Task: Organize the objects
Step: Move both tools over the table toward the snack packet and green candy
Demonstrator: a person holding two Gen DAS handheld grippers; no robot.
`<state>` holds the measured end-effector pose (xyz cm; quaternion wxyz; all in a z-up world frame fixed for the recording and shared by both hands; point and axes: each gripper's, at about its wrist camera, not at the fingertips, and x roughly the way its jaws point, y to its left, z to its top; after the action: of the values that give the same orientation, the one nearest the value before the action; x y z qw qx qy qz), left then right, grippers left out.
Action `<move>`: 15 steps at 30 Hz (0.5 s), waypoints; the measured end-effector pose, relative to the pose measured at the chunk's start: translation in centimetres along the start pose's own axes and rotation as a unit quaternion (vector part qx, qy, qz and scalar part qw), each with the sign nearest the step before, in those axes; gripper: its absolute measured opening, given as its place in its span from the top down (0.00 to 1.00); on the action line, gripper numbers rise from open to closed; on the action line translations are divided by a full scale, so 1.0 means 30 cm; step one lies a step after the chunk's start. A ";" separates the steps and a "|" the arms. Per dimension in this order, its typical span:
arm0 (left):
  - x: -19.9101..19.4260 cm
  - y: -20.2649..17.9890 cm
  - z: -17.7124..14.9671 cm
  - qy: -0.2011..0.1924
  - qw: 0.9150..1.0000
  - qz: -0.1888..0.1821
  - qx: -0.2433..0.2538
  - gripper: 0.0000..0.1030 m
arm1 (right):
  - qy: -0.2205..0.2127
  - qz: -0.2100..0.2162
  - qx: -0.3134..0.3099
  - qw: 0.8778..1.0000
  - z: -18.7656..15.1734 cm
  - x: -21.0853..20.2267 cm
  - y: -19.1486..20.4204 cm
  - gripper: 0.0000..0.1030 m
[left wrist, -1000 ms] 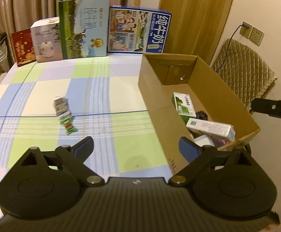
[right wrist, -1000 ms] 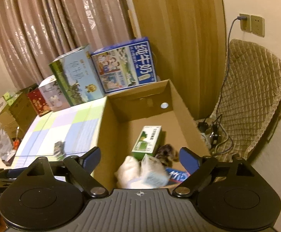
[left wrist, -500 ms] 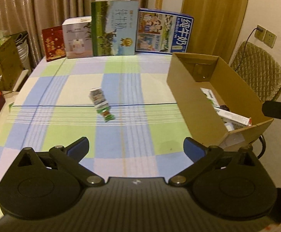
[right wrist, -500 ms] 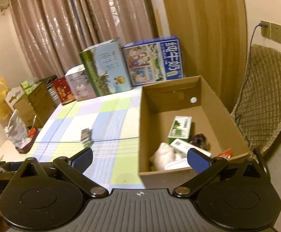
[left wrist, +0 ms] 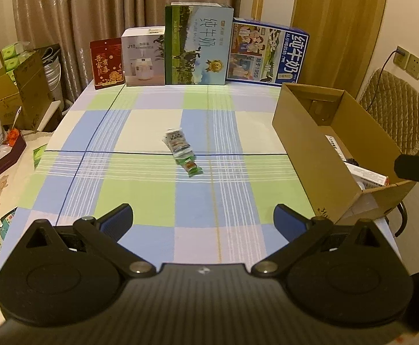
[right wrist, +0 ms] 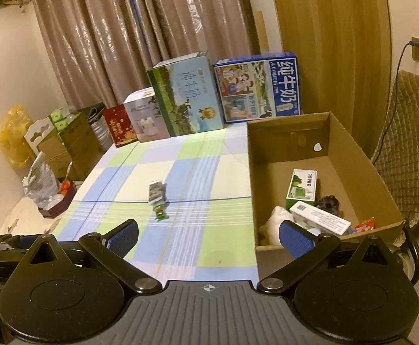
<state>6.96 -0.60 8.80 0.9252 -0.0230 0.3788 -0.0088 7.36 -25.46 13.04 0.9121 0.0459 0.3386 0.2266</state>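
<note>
Starting nearest, the left gripper (left wrist: 203, 220) and right gripper (right wrist: 208, 237) are held fully spread, their jaws having just been opening, nothing between them. Farther out, mid-table, the snack packets (left wrist: 181, 150) are left for collection; the cardboard box (right wrist: 388, 201) at right is judged their destination.

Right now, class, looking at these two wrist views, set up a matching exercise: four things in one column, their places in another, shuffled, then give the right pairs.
Things:
1. small green-and-white snack packets
2. green-and-white carton
3. dark red gift box
4. blue milk case

Places:
A. inside the open brown cardboard box
B. left end of the back row
C. middle of the checked tablecloth
D. right end of the back row

Pairs: 1-C, 2-A, 3-B, 4-D
</note>
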 end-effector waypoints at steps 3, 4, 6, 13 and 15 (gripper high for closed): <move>-0.001 0.033 -0.008 -0.002 1.000 0.004 -0.002 0.01 | -0.003 0.000 0.000 1.000 0.000 -0.010 0.019 0.02; 0.000 0.047 -0.010 -0.001 1.000 0.006 -0.004 0.01 | -0.004 0.000 -0.001 1.000 -0.001 -0.014 0.026 0.02; -0.001 0.075 -0.014 0.000 1.000 0.012 -0.009 0.01 | -0.005 0.001 -0.003 1.000 -0.004 -0.019 0.040 0.02; -0.025 0.167 0.003 -0.013 0.999 0.029 -0.021 0.01 | -0.002 0.011 -0.015 1.000 -0.022 -0.017 0.102 0.02; -0.030 0.191 0.010 -0.018 0.999 0.034 -0.021 0.01 | 0.002 0.017 -0.021 1.000 -0.028 -0.003 0.122 0.02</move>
<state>6.52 5.17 9.36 0.9308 -0.0299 0.3629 0.0313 5.38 -22.27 13.32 0.9083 0.0324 0.3348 0.2488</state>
